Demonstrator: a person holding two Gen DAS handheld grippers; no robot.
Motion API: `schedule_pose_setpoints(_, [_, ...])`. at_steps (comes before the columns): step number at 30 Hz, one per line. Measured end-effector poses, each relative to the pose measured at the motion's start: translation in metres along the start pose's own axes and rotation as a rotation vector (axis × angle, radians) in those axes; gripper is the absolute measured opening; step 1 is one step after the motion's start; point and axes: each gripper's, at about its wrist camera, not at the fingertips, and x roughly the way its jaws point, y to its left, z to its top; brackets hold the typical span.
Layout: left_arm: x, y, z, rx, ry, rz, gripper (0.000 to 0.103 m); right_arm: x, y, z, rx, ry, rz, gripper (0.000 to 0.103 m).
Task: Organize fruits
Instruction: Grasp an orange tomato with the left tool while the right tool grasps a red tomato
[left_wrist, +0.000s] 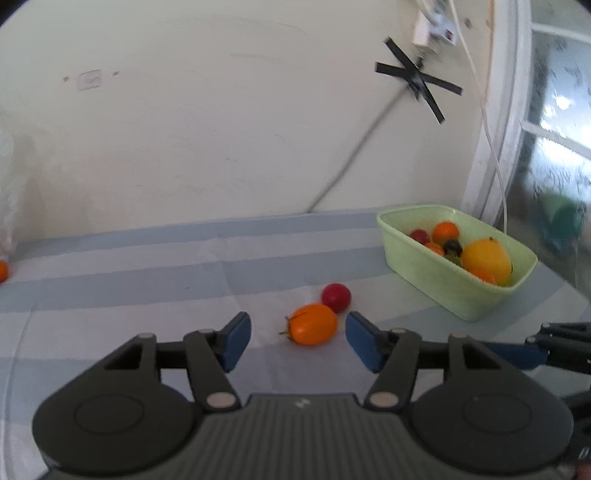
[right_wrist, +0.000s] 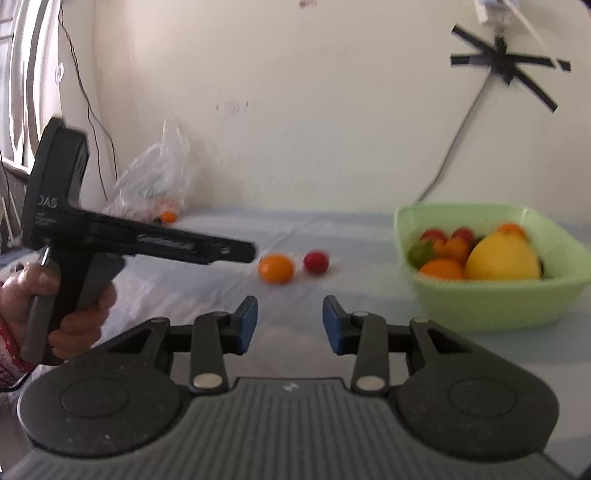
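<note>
Broadly, a table under a smooth cloth (left_wrist: 147, 266) in pale blue and white bands, set against a cream wall (left_wrist: 221, 129) bearing crossed strips of black tape (left_wrist: 417, 79); on the cloth's right, a pale green rectangular tub (left_wrist: 454, 291) with rounded corners, matte, holding a big yellow fruit (left_wrist: 487, 261) among small orange, red and dark ones; far left, a crumpled clear plastic bag (right_wrist: 155, 181); black-framed left gripper (left_wrist: 298, 341) low over the cloth, blue pads spread wide, gripping nothing, flanking an oval orange tomato (left_wrist: 313, 324) with a dry stalk; touching it behind, a round red tomato (left_wrist: 335, 297); right gripper (right_wrist: 290, 324) level, parted, empty, well short of both; left hand (right_wrist: 70, 314) wrapped round the pistol handle, letters "JAS" partly legible on the casing.
</note>
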Motion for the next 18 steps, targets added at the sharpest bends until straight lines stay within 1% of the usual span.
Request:
schedule_pose_setpoints(3, [0.012,-0.008,0.001,0.045,-0.006,0.021,0.060,0.002,0.002,0.000,0.013,0.018,0.000,0.042])
schedule_pose_setpoints(6, [0.026,-0.013,0.003,0.067,0.017,0.024,0.058,0.006,-0.008,0.003,0.058,0.028,0.002,0.042])
schedule_pose_setpoints(7, [0.031,-0.015,0.004,0.076,0.037,0.019,0.053,0.006,-0.010,0.004,0.063,0.028,0.003,0.042])
schedule_pose_setpoints(8, [0.034,-0.017,0.005,0.081,0.050,0.017,0.039,0.006,-0.010,0.004,0.064,0.028,0.002,0.042])
schedule_pose_setpoints(10, [0.035,-0.017,0.004,0.078,0.058,0.018,0.036,0.008,-0.008,0.004,0.059,0.033,0.001,0.042])
schedule_pose_setpoints(12, [0.028,-0.013,0.000,0.070,0.056,0.036,0.036,0.009,-0.008,0.005,0.055,0.038,-0.006,0.042])
schedule_pose_setpoints(14, [0.013,-0.006,-0.006,0.055,0.034,0.059,0.036,0.012,-0.008,0.008,0.047,0.035,-0.018,0.042])
schedule_pose_setpoints(16, [-0.005,0.008,-0.014,0.007,0.011,0.059,0.036,0.015,-0.004,0.012,0.034,0.025,-0.032,0.042])
schedule_pose_setpoints(18, [-0.019,0.020,-0.023,-0.042,0.000,0.079,0.036,0.025,0.001,0.023,0.023,0.023,-0.037,0.042])
